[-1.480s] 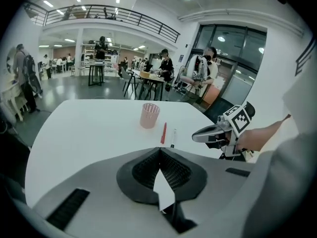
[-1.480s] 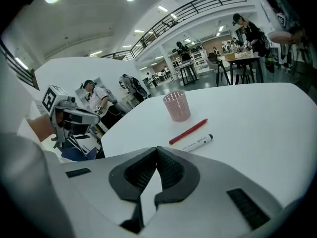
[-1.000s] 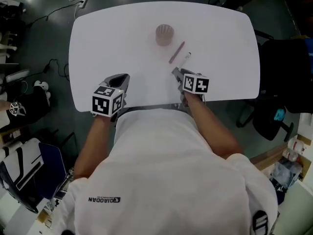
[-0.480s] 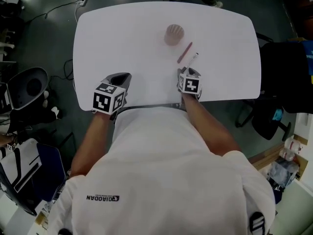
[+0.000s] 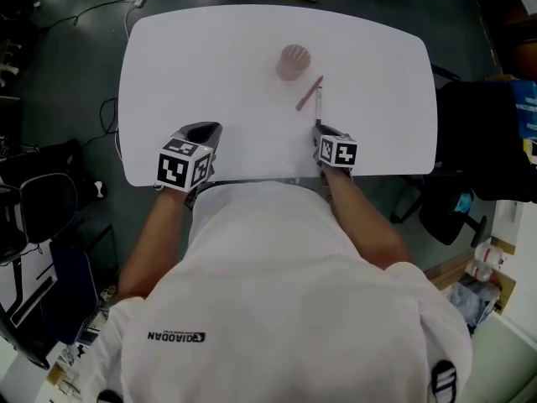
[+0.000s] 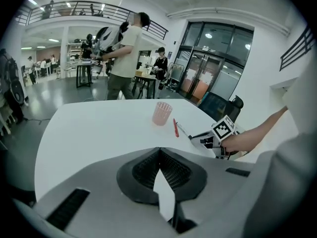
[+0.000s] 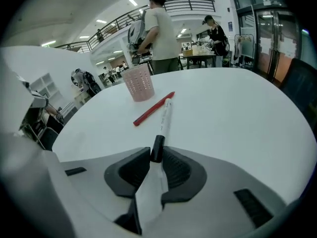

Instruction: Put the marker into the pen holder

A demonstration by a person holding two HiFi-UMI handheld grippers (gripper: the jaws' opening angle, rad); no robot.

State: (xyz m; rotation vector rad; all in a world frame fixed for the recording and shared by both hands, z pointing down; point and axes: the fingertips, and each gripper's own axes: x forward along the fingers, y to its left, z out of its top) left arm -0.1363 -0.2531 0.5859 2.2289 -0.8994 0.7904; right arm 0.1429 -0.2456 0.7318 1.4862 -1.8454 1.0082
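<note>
A white marker (image 7: 164,117) with a black cap lies on the white table (image 5: 210,65), next to a red pen (image 7: 152,109). My right gripper (image 7: 156,153) has just been closing, and its jaws now pinch the marker's black cap between their tips, still down on the table. In the head view the marker (image 5: 318,106) runs from the right gripper (image 5: 320,129) up toward the pink mesh pen holder (image 5: 294,61), which stands upright and empty-looking beyond both pens. My left gripper (image 6: 159,150) rests shut and empty near the table's front edge.
The red pen (image 5: 308,93) lies slanted just left of the marker, close below the holder (image 7: 138,83). Dark chairs stand off the table's right side (image 5: 487,141). People stand at desks far behind the table (image 6: 124,48).
My right gripper has shifted forward and down onto the marker's near end and closed on its cap. The left gripper has stayed where it was.
</note>
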